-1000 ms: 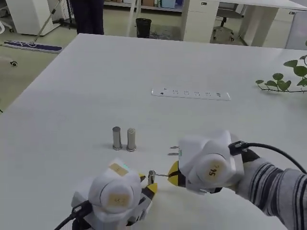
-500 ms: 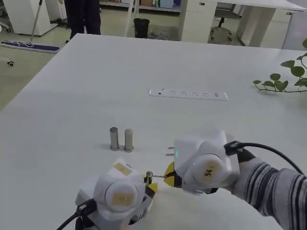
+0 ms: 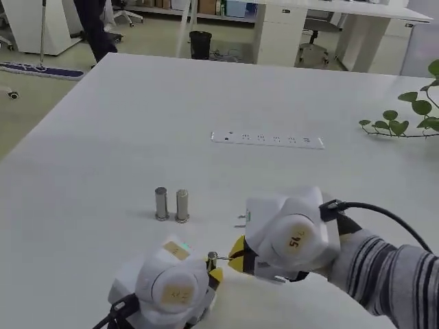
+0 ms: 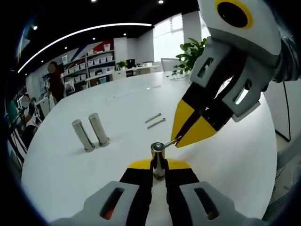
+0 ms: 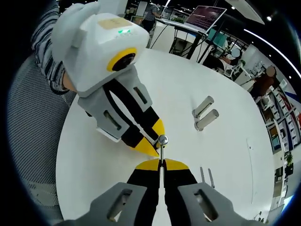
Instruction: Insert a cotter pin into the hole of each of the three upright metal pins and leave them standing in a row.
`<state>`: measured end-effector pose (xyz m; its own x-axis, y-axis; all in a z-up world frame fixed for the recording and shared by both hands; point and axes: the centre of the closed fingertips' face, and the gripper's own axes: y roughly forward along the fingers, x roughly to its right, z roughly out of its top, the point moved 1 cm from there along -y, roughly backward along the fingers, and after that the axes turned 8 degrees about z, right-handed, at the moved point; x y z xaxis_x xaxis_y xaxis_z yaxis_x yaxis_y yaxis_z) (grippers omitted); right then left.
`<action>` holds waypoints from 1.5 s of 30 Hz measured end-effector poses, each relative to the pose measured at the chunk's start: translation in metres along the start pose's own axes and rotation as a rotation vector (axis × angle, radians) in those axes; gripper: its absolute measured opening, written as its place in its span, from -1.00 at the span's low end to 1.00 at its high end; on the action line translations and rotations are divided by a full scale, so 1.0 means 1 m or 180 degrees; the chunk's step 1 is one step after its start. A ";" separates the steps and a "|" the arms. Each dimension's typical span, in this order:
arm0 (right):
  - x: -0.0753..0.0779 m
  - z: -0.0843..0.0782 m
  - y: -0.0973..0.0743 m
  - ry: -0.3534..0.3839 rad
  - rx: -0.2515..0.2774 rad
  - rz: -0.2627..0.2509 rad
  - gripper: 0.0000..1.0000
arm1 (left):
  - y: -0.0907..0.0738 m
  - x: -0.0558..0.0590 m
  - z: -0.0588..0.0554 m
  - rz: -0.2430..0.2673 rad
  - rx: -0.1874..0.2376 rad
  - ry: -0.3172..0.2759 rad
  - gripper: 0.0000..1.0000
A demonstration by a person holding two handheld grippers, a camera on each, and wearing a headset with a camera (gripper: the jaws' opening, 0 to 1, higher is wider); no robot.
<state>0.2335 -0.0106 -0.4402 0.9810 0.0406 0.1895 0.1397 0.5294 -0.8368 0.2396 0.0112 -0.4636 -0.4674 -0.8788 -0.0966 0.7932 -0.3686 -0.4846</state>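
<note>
Since a second ago the right tongs (image 3: 235, 252) have drawn in on the held metal pin (image 3: 212, 260), so less cotter pin shows between them in the head view. The person in the background (image 3: 90, 31) has walked off to the left of the black bin (image 3: 199, 42).

The tabletop (image 3: 137, 123) is broad, matt and pale grey-white. On it a white power strip (image 3: 266, 139) lies flat, well beyond the work, and a green leafy sprig (image 3: 401, 123) reaches in at the right edge. Past the far edge are a beige floor, a flat mop (image 3: 41, 69), white cabinets and an office chair. The left gripper view shows shelves along a far wall and a curved ceiling light.

A round yellow sticker (image 3: 295, 240) on the right gripper's body carries digits that look like 54. The writing on the left one's sticker is too faint to read.

The left tongs (image 4: 158, 165) are clamped on the metal pin's shaft, holding it upright. The right tongs are pinched shut on a cotter pin (image 5: 161, 155) whose tip reaches the pin's head; whether it is in the hole I cannot tell. Two more metal pins (image 3: 182, 205) stand side by side to the back left. Two spare cotter pins (image 4: 154, 117) lie flat near the right gripper.
</note>
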 end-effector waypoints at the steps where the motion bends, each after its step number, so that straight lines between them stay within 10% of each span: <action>1: 0.000 0.001 0.000 -0.0014 -0.0001 0.0000 -1.00 | 0.000 0.000 0.000 -0.0003 -0.0009 -0.0039 -0.90; 45: -0.002 0.010 -0.004 0.0101 0.0152 -0.0024 -1.00 | 0.003 0.002 -0.001 0.0123 0.0008 -0.0178 -0.90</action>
<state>0.2297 -0.0047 -0.4322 0.9839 0.0101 0.1787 0.1412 0.5695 -0.8097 0.2404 0.0092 -0.4661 -0.4140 -0.9078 -0.0665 0.8112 -0.3349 -0.4793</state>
